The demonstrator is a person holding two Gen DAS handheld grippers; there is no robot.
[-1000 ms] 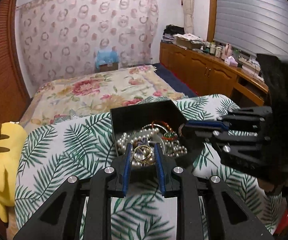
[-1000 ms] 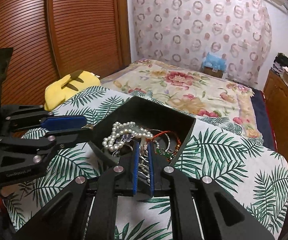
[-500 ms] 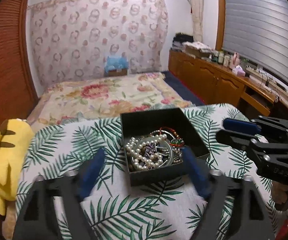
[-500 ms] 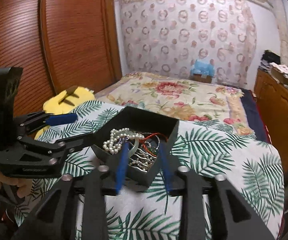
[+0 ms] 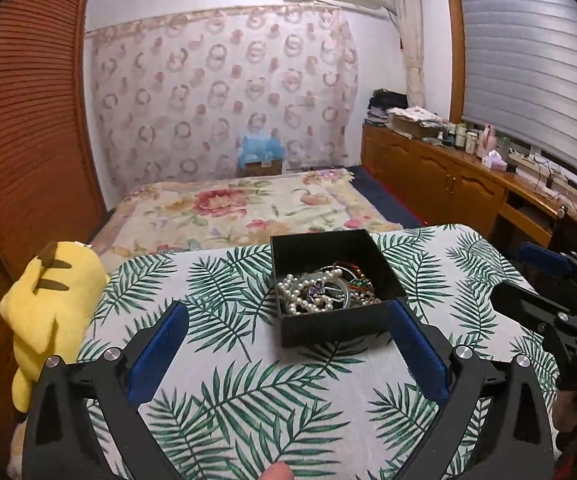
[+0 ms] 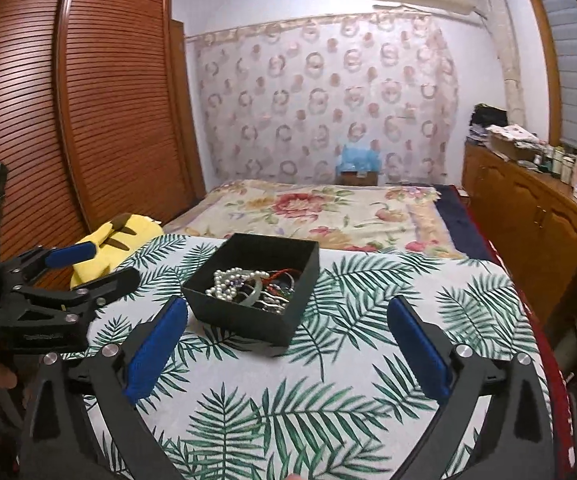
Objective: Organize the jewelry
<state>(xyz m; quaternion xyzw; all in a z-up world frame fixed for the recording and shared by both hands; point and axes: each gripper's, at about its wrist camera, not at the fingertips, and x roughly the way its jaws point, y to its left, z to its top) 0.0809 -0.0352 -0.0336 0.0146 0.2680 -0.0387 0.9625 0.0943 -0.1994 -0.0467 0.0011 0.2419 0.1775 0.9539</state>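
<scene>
A black open box (image 5: 330, 326) stands on the palm-leaf tablecloth (image 5: 248, 400). It holds a pile of jewelry (image 5: 324, 290): a white pearl string, a pale bangle, red and green beaded pieces. It also shows in the right wrist view (image 6: 248, 322), with the jewelry (image 6: 248, 284) inside. My left gripper (image 5: 288, 326) is open and empty, just short of the box's near side. My right gripper (image 6: 288, 320) is open and empty, near the box's front corner. Each gripper shows at the edge of the other's view: the right one (image 5: 536, 280), the left one (image 6: 88, 266).
A yellow plush toy (image 5: 48, 304) lies at the table's left edge. Behind the table is a bed with a floral cover (image 5: 240, 208). A wooden louvred wardrobe (image 6: 88, 120) stands on the left and a wooden sideboard (image 5: 448, 184) on the right.
Both grippers opened wide and pulled back from the box, where their fingers had been among the jewelry a second ago. The jewelry stays in the box.
</scene>
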